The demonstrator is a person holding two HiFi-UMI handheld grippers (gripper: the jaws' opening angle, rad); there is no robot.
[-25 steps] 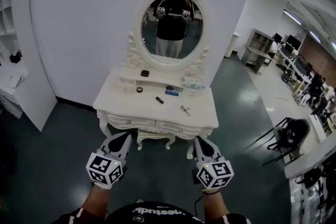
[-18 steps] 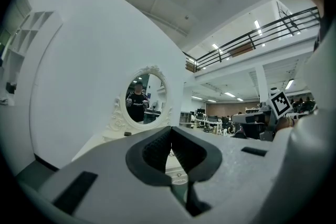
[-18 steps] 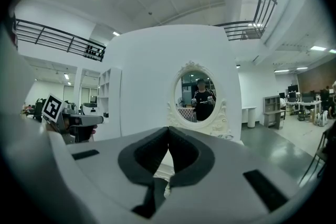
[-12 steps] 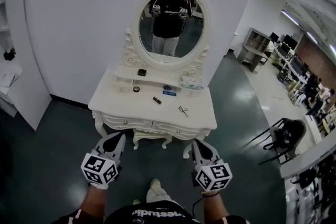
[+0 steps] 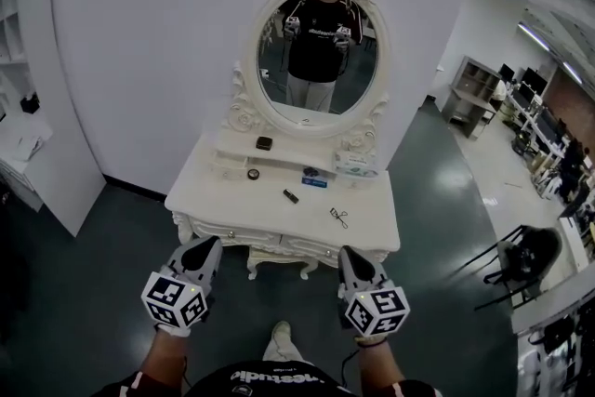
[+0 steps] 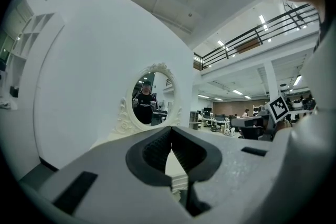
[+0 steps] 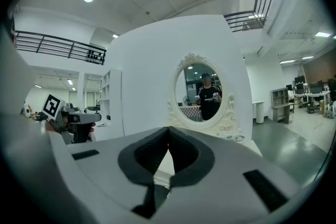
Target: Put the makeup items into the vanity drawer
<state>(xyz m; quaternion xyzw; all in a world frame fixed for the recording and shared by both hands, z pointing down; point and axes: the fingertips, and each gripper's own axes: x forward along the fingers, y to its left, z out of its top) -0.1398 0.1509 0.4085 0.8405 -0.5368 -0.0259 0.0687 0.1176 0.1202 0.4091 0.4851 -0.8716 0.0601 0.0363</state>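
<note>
The white vanity table (image 5: 214, 200) with an oval mirror (image 5: 321, 51) stands ahead of me. On its top lie a small black tube (image 5: 291, 196), an eyelash curler (image 5: 339, 218), a round black pot (image 5: 253, 174) and a blue item (image 5: 314, 182). A black compact (image 5: 264, 143) sits on the low shelf. The two drawers (image 5: 232, 232) in the front are closed. My left gripper (image 5: 210, 244) (image 6: 170, 132) and right gripper (image 5: 347, 252) (image 7: 168, 132) hang side by side short of the table's front, both shut and empty.
A pale box (image 5: 356, 165) stands on the shelf at the right. White shelving (image 5: 37, 107) lines the left wall. A black chair (image 5: 521, 260) and office desks (image 5: 548, 125) are off to the right. Dark floor lies between me and the vanity.
The vanity has shifted right and slightly down in the head view. A shoe came into sight at the bottom edge. Both grippers stay shut and level.
</note>
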